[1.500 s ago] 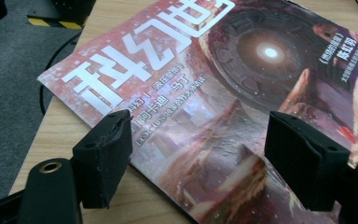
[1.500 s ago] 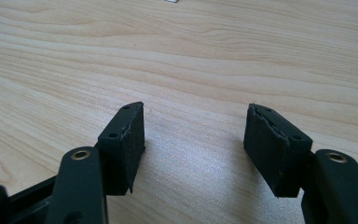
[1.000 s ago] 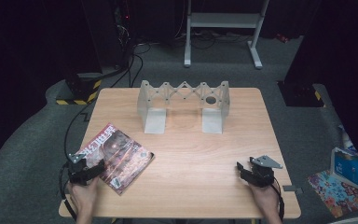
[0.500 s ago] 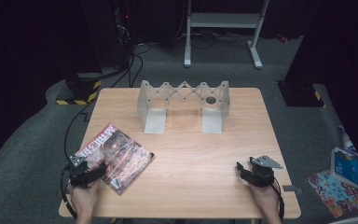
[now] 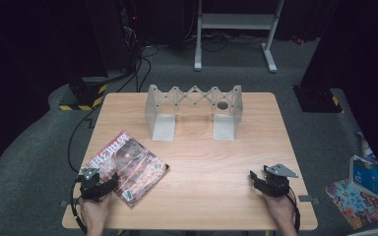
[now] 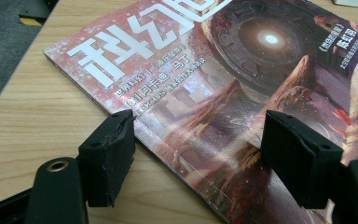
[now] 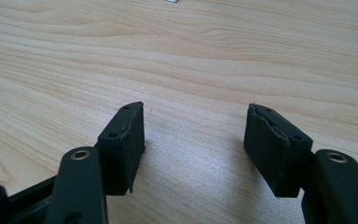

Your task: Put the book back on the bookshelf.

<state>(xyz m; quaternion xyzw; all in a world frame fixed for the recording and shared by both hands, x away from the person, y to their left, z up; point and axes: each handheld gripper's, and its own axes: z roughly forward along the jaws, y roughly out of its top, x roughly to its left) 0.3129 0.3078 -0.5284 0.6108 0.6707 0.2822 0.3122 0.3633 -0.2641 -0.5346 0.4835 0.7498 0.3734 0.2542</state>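
Basically, magazine (image 5: 127,167) lies flat on table (image 5: 216,172), near-left corner, w/ left gripper (image 5: 109,184) at its near edge, jaws wide apart straddling the spine edge (image 6: 168,154). Looks thin, light, floppy & glossy, so prob. slippery; it'll sag if pinched at a corner. Best grip: spine side, where it's stiffest. Right gripper (image 5: 254,178) also wide open, empty, resting on bare wood well apart.
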